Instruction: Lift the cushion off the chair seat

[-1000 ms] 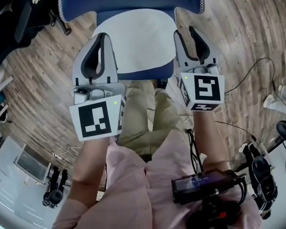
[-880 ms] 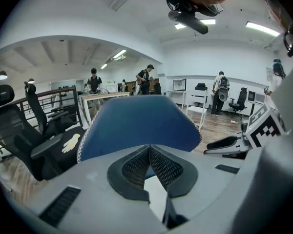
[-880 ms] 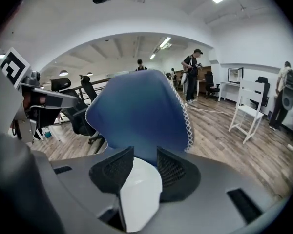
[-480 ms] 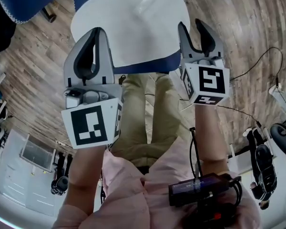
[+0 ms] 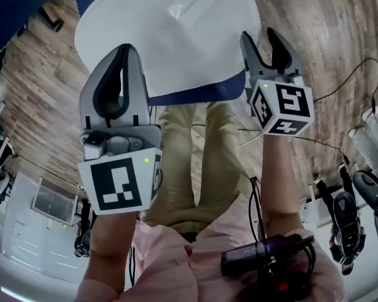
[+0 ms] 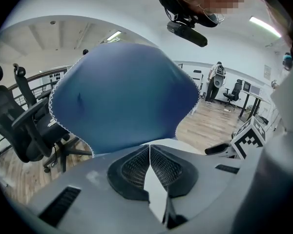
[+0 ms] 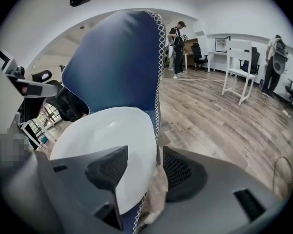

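Observation:
A white cushion [image 5: 176, 36] lies on the dark blue chair seat [image 5: 195, 93], in front of the blue backrest [image 6: 122, 96] with white lace trim. My left gripper [image 5: 127, 48] is shut, its tips over the cushion's front left part. In the left gripper view its pads meet at the tips [image 6: 149, 146], and the white cushion [image 6: 185, 147] shows through the slit below them. My right gripper [image 5: 259, 36] is open at the cushion's right edge. In the right gripper view that gripper [image 7: 145, 152] straddles the edge of the cushion [image 7: 107, 130]: the left pad is over the white, the right pad outside it.
The person's khaki legs [image 5: 195, 162] stand close to the seat's front. Cables [image 5: 340, 74] run over the wooden floor on the right. Black office chairs [image 6: 24, 116] stand to the left. Further off are a white stool [image 7: 239, 67] and standing people [image 7: 177, 38].
The cushion fills more of the head view. Both grippers have moved further in: the left tips now lie over the white, and the right jaws now straddle its right edge.

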A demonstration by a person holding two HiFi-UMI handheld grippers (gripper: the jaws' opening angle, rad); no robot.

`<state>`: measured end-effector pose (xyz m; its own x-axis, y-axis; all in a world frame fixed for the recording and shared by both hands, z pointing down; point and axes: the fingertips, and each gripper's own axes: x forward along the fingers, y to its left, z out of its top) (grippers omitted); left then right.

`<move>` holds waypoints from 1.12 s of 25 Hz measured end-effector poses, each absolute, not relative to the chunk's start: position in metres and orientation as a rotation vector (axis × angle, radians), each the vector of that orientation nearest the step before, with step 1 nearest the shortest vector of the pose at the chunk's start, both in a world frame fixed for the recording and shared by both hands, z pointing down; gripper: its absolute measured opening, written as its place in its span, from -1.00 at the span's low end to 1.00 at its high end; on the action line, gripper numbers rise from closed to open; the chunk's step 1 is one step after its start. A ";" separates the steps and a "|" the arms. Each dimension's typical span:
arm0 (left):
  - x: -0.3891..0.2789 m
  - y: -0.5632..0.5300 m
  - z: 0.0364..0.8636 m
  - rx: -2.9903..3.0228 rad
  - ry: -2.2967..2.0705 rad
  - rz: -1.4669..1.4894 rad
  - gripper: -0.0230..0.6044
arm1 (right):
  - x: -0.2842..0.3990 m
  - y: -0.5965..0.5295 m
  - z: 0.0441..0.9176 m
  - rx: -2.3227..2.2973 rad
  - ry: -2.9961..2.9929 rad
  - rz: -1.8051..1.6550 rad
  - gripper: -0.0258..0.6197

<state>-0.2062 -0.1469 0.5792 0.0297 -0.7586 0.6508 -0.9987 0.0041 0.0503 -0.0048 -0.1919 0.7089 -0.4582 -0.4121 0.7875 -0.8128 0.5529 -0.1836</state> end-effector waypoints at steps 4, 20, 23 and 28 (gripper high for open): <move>-0.209 -0.149 0.588 1.812 -1.773 0.643 -0.88 | -0.003 -0.190 0.730 0.983 -2.073 0.829 -0.23; -0.199 -0.153 0.545 1.809 -1.855 0.594 -0.88 | -0.011 -0.188 0.699 0.906 -2.099 0.847 -0.67; -0.198 -0.155 0.521 1.831 -1.902 0.570 -0.88 | -0.019 -0.188 0.673 0.893 -2.141 0.813 -0.73; -0.192 -0.152 0.476 1.831 -1.975 0.512 -0.88 | -0.035 -0.186 0.622 0.860 -2.227 0.757 -0.78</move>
